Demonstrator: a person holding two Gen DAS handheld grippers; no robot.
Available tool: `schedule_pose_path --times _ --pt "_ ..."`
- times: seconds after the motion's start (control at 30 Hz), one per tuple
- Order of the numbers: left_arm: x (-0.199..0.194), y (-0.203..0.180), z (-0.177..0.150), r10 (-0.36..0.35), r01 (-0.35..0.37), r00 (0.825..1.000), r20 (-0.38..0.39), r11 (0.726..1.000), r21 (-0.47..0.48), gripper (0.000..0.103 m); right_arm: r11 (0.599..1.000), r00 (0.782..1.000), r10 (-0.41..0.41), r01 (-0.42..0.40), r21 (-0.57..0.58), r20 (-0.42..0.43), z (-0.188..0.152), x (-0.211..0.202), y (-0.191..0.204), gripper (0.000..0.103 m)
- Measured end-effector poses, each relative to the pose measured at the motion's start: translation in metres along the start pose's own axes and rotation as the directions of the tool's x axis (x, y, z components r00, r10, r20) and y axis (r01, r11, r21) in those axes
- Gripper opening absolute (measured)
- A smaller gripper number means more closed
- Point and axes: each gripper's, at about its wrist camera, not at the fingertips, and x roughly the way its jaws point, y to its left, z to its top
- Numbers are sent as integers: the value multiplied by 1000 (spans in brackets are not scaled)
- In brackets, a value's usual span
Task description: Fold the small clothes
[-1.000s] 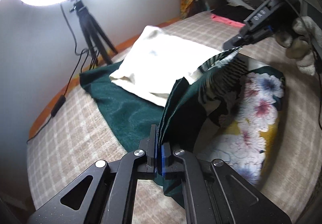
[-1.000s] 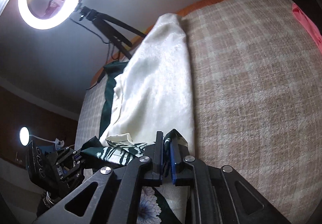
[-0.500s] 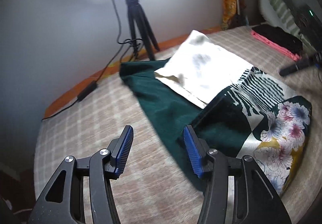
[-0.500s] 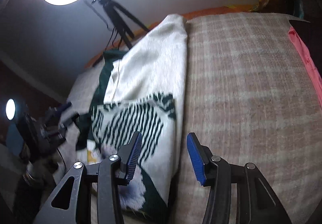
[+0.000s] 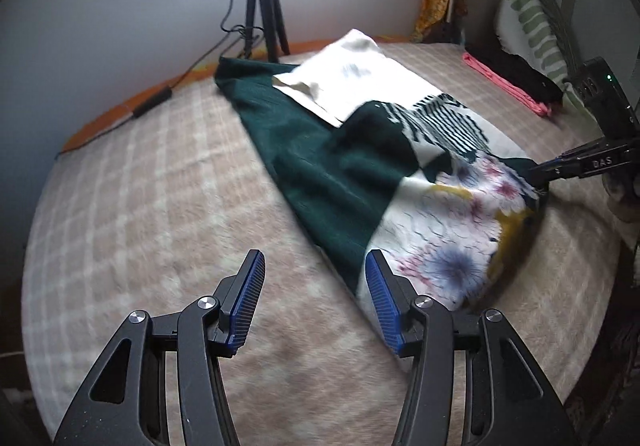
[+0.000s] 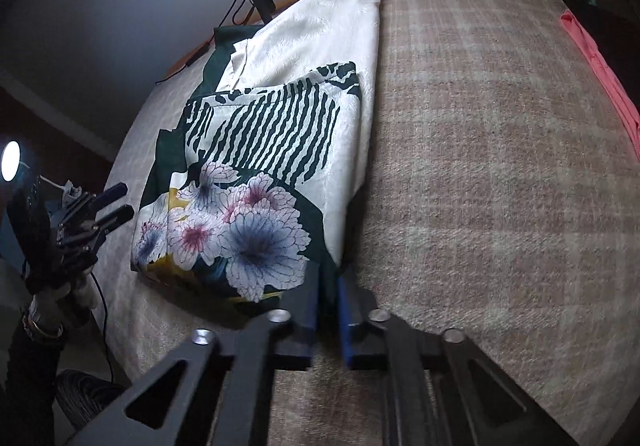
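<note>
The floral-print garment (image 6: 240, 205) is lying part-folded on the checked bedspread (image 6: 500, 165), overlapping a cream cloth (image 6: 320, 33). The right gripper (image 6: 328, 310) has just been closing and is now pinching the garment's near corner, while the left gripper (image 5: 312, 298) is hovering with its jaws apart and nothing between them. With only one corner held, a pull is likely to drag the slippery fabric askew, undoing the fold or shifting the cream cloth beneath.
</note>
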Motion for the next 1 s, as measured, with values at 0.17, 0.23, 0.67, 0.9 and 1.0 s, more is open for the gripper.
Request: schedule_pose_path --times 0.17,0.23,0.67,0.9,1.0 --pt "10 -21 -8 56 -53 998 -36 997 62 51 998 998 -67 67 -9 21 -15 -15 -4 0" --pt "15 -22 -14 86 -81 995 -54 994 77 51 995 996 -90 90 -30 -1 -25 -11 -4 0" --pt "16 -13 15 74 -73 997 34 997 -24 51 958 972 -96 148 -246 214 4 -37 43 30" --pt "52 -17 30 177 -178 984 14 984 25 51 952 977 -142 178 -249 157 38 13 46 27" --pt "59 3 30 184 -184 983 -5 983 -30 54 966 979 -164 185 -183 124 40 18 23 22"
